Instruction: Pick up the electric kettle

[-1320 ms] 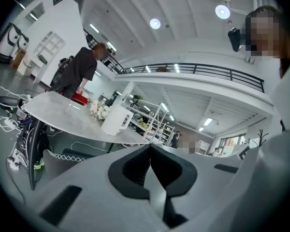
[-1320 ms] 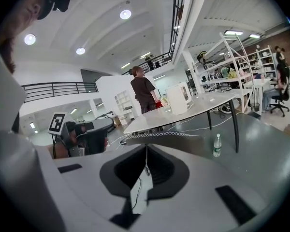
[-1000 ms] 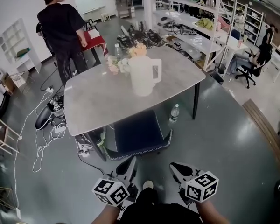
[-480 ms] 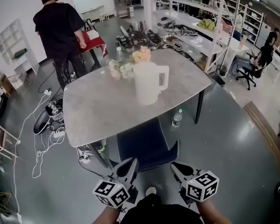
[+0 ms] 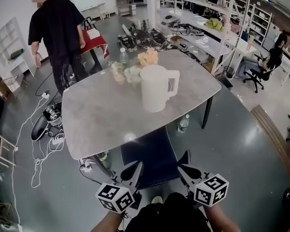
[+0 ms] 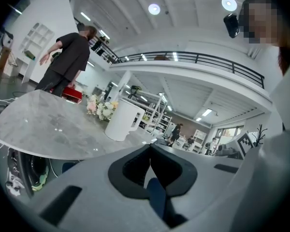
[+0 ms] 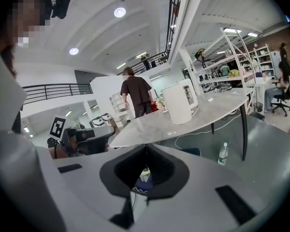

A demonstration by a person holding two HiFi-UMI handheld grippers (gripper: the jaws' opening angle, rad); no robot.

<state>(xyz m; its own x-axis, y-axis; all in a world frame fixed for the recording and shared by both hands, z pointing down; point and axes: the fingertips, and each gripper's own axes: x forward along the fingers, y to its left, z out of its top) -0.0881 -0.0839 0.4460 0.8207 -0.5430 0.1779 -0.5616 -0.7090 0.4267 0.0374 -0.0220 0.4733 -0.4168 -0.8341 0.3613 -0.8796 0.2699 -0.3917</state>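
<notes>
A white electric kettle with its handle to the right stands on the grey marble table, toward the far side. It also shows small and far off as the kettle in the left gripper view and the kettle in the right gripper view. My left gripper and right gripper hang low in the head view, side by side, short of the table's near edge. Both are shut with nothing between the jaws, far from the kettle.
A bunch of pale flowers and a clear bottle stand behind the kettle. A dark blue chair sits under the near table edge. A person in black stands at the far left. A water bottle and cables lie on the floor.
Both grippers and the head have come closer to the table, so the table and kettle look larger and nearer. The person in black has stepped to the left.
</notes>
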